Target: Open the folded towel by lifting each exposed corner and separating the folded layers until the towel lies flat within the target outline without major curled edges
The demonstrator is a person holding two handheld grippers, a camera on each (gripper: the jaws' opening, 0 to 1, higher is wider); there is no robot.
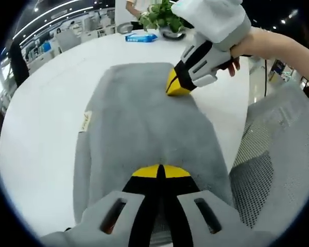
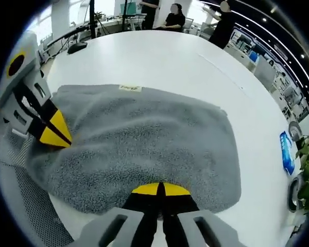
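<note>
1. Where the white table (image 1: 41, 128) fills the left of the left gripper view, a grey towel (image 1: 144, 128) lies spread on it, with a small label (image 1: 85, 121) at its left edge.
2. Centre bottom: left gripper (image 1: 160, 172), yellow tips pressed together, clenched on the towel's near edge.
3. Upper right: right gripper (image 1: 176, 86), held by a hand (image 1: 237, 54), tips closed on the far towel edge.
4. Far side: blue packet (image 1: 141, 37), potted plant (image 1: 162, 18). Right: mesh chair (image 1: 278, 154).
5. Right gripper view, left: left gripper (image 2: 55, 131) pinching the towel (image 2: 144, 144) edge.
6. Bottom centre: right gripper (image 2: 160, 190), jaws together on the near hem.
</note>
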